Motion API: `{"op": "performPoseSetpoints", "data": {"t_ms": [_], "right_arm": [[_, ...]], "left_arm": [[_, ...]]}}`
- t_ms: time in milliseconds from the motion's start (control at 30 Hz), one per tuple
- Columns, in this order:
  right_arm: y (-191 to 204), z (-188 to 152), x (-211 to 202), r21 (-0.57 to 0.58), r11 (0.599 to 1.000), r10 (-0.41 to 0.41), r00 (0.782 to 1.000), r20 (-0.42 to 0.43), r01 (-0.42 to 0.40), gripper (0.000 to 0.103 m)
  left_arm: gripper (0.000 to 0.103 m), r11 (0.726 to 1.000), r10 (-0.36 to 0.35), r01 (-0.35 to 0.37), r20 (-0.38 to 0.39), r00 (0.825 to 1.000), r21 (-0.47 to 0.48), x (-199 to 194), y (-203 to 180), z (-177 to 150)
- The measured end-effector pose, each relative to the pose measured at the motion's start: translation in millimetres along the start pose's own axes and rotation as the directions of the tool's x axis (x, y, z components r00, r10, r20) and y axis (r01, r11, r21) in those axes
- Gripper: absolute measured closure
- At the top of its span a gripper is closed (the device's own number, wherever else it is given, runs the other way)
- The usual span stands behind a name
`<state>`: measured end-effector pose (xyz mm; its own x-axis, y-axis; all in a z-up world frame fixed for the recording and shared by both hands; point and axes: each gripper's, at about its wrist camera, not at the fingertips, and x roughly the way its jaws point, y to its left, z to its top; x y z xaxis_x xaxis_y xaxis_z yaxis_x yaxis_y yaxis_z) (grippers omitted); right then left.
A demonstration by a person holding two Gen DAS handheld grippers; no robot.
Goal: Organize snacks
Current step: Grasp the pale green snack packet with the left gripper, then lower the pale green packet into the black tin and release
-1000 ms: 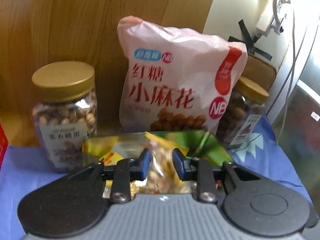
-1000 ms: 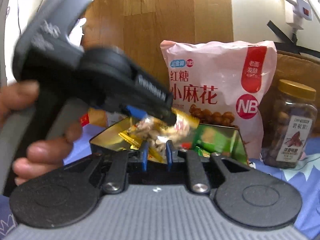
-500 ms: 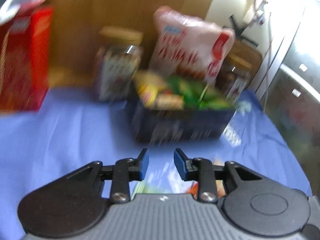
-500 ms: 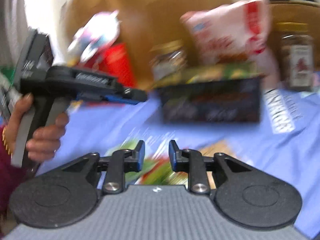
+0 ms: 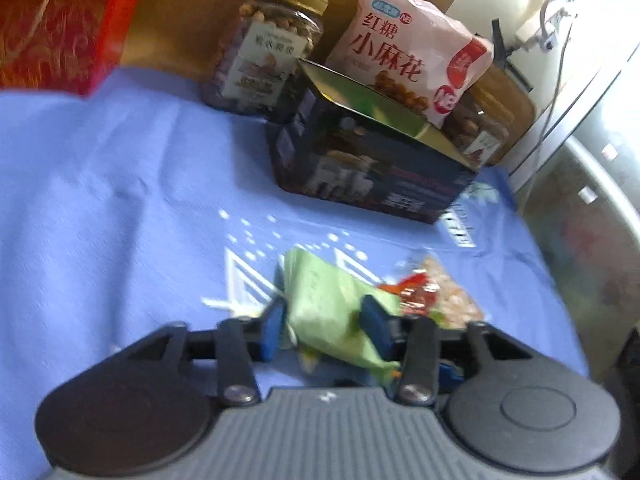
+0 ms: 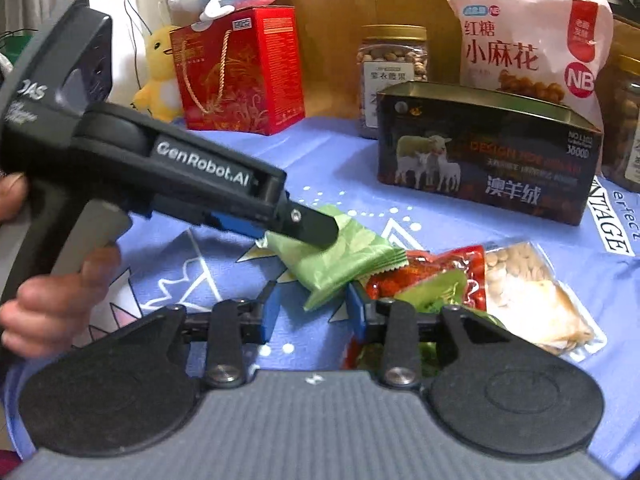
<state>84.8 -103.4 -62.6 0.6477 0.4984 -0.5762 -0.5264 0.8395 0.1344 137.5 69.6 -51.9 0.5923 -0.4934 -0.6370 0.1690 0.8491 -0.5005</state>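
Right gripper (image 6: 312,312) is hovering low over the blue cloth (image 6: 328,160), jaws opening, blue pads spread either side of the near corner of the green packet (image 6: 340,260); pads aren't pressing on it. Left gripper (image 5: 324,332) is coming in from the left at the same green packet (image 5: 332,308), jaws also opening, packet sitting between the pads with a gap on each side, so nothing is clamped. In the right wrist view the left gripper's black finger tip (image 6: 316,228) is lying over the packet's far end, with a hand (image 6: 56,300) wrapping the grey handle. Green packet is lying flat on the cloth, overlapping a red packet (image 6: 432,276); just right of that a clear pouch of pale nuts (image 6: 528,292) is lying flat too. Left view is motion-blurred, so fine contact is hard to call. Further back, the open dark tin (image 6: 488,168) with sheep artwork is standing on the cloth, well apart from the packets. Behind it: a gold-lidded nut jar (image 6: 392,64), a pink snack bag (image 6: 528,40) leaning upright, a second jar (image 6: 624,120) at the right edge. Back left, a red gift box (image 6: 240,68) and a yellow plush toy (image 6: 160,68) beside it.
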Motion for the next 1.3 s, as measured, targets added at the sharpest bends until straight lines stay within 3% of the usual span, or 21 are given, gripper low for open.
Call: {"op": "performPoseSetpoints", "data": {"t_ms": [133,267,467,633,900,1000,1133,1300], "right_arm": [[0.6,-1.0,-4.6,0.0,1.0,-0.027,0.999,0.021,0.027,0.075],[-2.2,4.2,-15.6,0.009,1.0,-0.026,0.997,0.07,0.025,0.075],[-22.4,34.3,-26.2,-0.003,0.999,-0.047,0.985,0.168,0.048,0.075],[-62.1,71.1,-22.5,0.042,0.995,-0.097,0.966,0.238,0.089,0.075],[-111.4,101.5,23.1,0.079,0.977,-0.213,0.952,0.218,0.2,0.074],[-122.3,104.0,37.5,0.082,0.964,-0.266,0.941,0.208,0.254,0.073],[-129.8,99.5,39.9,0.067,0.936,-0.351,0.905,0.24,0.345,0.07],[-145.0,88.8,8.2,0.177,0.935,-0.345,0.9,0.265,0.307,0.07]], "left_arm": [[0.066,0.999,-0.002,0.003,0.03,1.0,-0.033,-7.3,-1.7,-7.6],[0.066,0.999,-0.014,0.016,0.058,0.998,-0.032,-17.7,-11.3,-2.7],[0.066,0.999,-0.026,0.024,0.1,0.995,0.03,-18.5,-41.6,42.3],[0.066,0.996,-0.041,0.028,0.137,0.99,0.09,7.2,-71.2,94.9],[0.066,0.993,0.03,-0.046,0.144,0.989,0.105,81.4,-85.0,146.5],[0.064,0.991,0.05,-0.068,0.146,0.988,0.118,105.2,-89.6,153.7],[0.062,0.985,0.108,-0.125,0.139,0.984,0.122,123.1,-92.6,156.0],[0.062,0.991,0.087,-0.1,0.139,0.986,0.092,106.2,-85.8,148.3]]}}
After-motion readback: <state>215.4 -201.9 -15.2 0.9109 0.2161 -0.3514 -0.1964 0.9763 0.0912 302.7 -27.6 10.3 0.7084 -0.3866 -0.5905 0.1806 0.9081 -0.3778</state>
